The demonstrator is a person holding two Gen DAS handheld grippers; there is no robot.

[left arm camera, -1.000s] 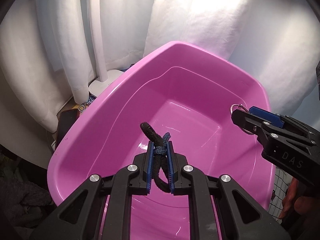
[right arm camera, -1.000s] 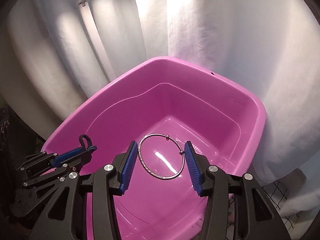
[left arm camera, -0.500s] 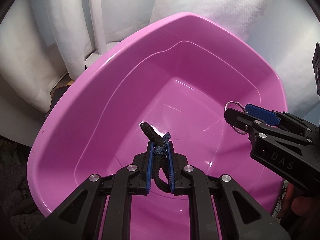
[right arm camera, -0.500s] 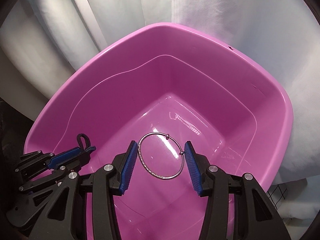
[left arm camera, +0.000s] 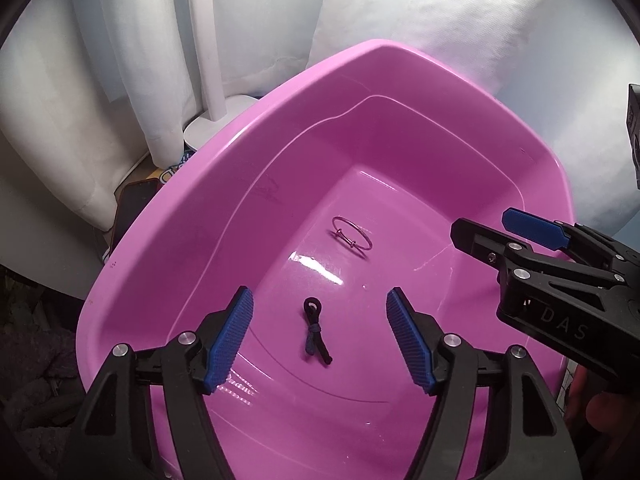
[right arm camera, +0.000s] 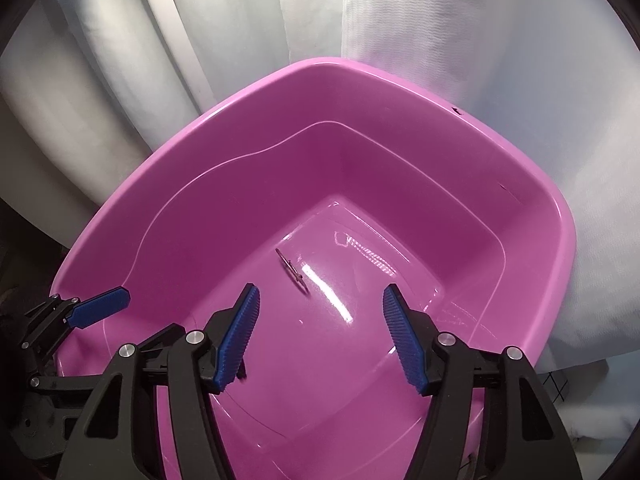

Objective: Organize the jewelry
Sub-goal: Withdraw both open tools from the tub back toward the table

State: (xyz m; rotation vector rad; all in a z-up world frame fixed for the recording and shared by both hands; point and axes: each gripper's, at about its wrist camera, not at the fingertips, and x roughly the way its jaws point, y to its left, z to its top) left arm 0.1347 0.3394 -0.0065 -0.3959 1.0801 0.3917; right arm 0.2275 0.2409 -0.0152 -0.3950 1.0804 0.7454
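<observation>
Left wrist view shows my left tongs (left arm camera: 319,334) spread wide and holding nothing above the pink tub (left arm camera: 224,152), with the dark cord bracelet (left arm camera: 316,331) lying on the tub floor between their blue pads and the thin metal bangle (left arm camera: 352,233) resting farther in, apart from the cord. My right tongs (right arm camera: 320,330) also stand wide apart and hold nothing over the same tub (right arm camera: 192,184), the bangle (right arm camera: 291,269) lying on the floor just ahead of them, and white curtains (left arm camera: 132,52) hang behind the tub's far rim.
</observation>
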